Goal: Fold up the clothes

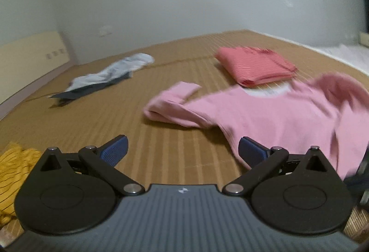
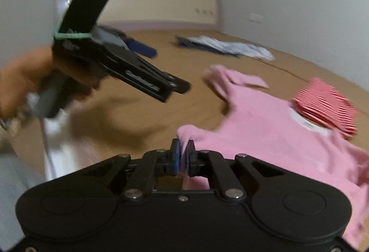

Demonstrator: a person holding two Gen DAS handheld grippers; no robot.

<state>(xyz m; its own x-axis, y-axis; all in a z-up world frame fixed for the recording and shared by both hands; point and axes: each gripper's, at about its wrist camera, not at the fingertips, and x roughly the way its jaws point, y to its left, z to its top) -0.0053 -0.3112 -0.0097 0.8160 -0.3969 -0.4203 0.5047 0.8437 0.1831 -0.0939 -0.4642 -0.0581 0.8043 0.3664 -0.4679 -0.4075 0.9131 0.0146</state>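
A: Where is the pink shirt (image 1: 272, 113)?

B: It lies spread on the woven mat (image 1: 138, 113), one sleeve bent out to the side. Its collar end sits close against a folded red striped cloth (image 1: 256, 68). Motion blur softens its far edge.

A: And the right gripper (image 2: 183, 155)?

B: Its blue pads are drawn together on a fold at the near edge of the pink shirt, and the cloth bunches up between them. So it is clamped on the shirt.

A: The left gripper (image 1: 182, 150)?

B: Its jaws stand wide apart with only bare mat between the pads. The right-hand pad is just beside the shirt's hem; whether it touches cannot be told. In the right wrist view the same gripper hangs in the air above the mat, held by a hand (image 2: 25, 85), and is blurred.

A: What else is on the mat?

B: A crumpled pale blue and dark garment (image 1: 103, 77) lies well apart from the shirt, toward the headboard (image 1: 30, 49). A yellow striped garment (image 1: 13, 173) lies at the near left corner, beside the left gripper's body.
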